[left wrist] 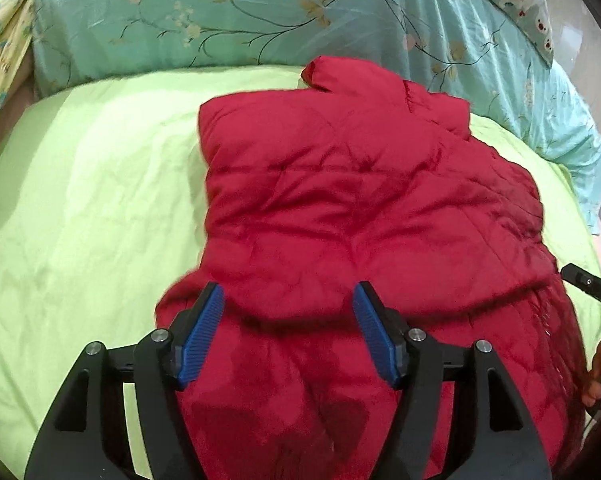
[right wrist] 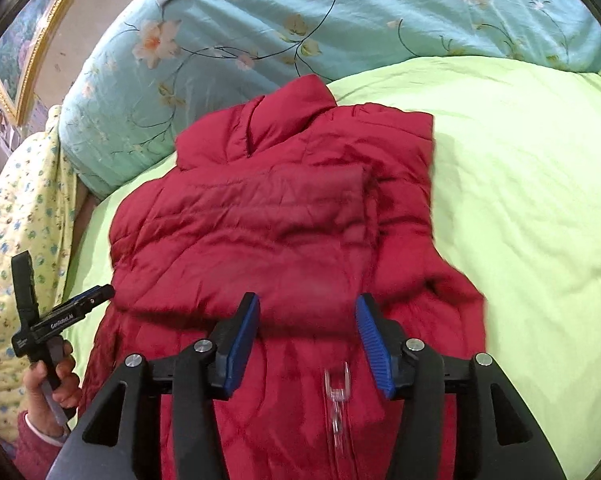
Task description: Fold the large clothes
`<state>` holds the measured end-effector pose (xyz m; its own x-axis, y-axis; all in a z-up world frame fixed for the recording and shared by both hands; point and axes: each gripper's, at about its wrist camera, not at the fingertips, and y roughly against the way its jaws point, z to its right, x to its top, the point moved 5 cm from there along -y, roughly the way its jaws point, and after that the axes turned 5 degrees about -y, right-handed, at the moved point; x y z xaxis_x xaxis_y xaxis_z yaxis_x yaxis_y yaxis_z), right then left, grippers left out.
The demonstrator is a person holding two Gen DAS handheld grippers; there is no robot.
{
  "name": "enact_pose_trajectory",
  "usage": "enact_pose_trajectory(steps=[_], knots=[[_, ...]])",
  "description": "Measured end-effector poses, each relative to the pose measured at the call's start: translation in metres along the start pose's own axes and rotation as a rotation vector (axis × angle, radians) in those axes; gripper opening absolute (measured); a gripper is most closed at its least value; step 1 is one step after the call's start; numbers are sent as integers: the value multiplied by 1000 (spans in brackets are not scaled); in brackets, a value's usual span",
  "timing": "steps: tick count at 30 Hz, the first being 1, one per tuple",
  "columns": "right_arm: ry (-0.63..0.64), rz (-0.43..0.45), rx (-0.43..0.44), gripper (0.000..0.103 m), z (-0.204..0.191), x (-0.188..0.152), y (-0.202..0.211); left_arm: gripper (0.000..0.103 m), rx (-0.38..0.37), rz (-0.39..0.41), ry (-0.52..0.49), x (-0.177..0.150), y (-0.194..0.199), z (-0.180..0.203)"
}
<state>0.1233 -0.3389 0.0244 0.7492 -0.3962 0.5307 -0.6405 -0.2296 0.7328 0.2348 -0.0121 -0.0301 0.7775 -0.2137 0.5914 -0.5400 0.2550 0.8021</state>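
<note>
Green bedsheet [left wrist: 80, 200] bears red jacket [left wrist: 340, 200]; both grippers [left wrist: 288, 312] [right wrist: 308, 320] gape above.

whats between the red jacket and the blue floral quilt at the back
Only a bare strip of the green bedsheet separates the red jacket from the floral quilt in the left wrist view; its collar nearly reaches the quilt.

I count one red puffer jacket [left wrist: 340, 208] on one bed with a lime-green sheet [left wrist: 84, 208]. Behind it lies one teal floral quilt [left wrist: 220, 12] and one yellow flowered cloth [right wrist: 16, 216]. I hold two grippers: my left gripper [left wrist: 288, 332] and my right gripper [right wrist: 308, 340].
</note>
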Motion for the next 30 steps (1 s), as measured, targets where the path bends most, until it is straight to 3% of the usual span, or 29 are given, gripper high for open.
enact_pose_trajectory(steps=[14,18,30], knots=[[-26,-32,-39,73,30,-74,71,73,12,-83,91,-109,58,-40],[-12,-36,-114,73,39,-93,85,73,16,-85,115,-130,71,-50],[28,-127,-167,74,39,-140,86,73,-21,-94,106,-163,88,-45]])
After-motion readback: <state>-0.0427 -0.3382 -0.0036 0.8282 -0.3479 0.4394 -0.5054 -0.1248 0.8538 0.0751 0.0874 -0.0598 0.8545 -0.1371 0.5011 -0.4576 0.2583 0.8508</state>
